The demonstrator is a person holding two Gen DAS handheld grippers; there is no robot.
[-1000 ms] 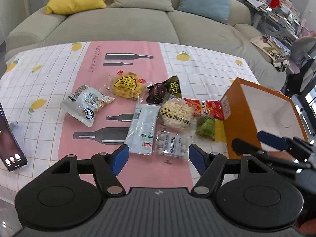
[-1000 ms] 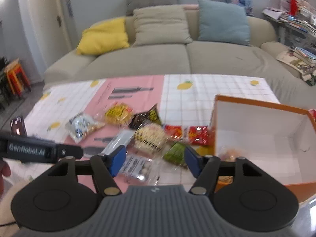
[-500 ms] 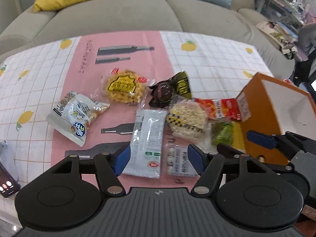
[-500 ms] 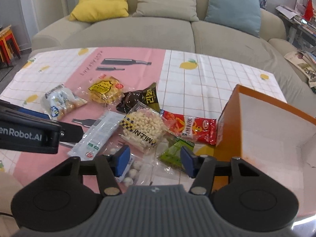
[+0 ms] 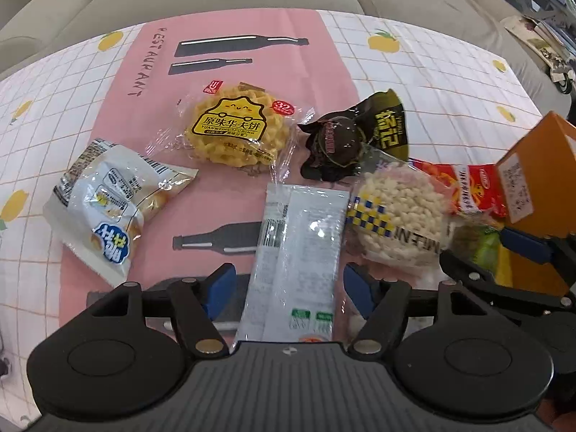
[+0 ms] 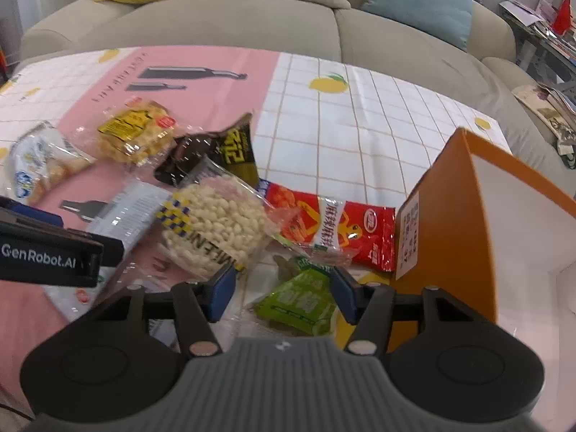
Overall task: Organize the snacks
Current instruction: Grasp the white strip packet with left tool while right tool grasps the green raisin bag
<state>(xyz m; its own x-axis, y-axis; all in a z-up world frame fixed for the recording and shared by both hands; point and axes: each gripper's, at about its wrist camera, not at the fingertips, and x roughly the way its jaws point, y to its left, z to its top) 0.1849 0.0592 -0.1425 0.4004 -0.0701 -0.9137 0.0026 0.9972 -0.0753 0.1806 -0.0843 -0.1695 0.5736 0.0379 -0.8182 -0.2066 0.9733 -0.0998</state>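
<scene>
Your left gripper (image 5: 288, 284) stands wide open, its blue pads either side of the near end of a long white sachet (image 5: 300, 252) whose long axis runs toward the table's far edge; no grip shows. Your right gripper (image 6: 282, 289), also wide open, brackets a green packet (image 6: 300, 300) just beside the orange box (image 6: 450, 223) near the table's right edge. Readable print: "MENI" on the puffed-snack bag (image 6: 212, 219), "YUANWEIHUAFUBING" on the yellow waffle pack (image 5: 235, 127), "RESTAURANT" on the pink tablecloth (image 5: 230, 79), "GenRobot.AI" on the left gripper's body.
</scene>
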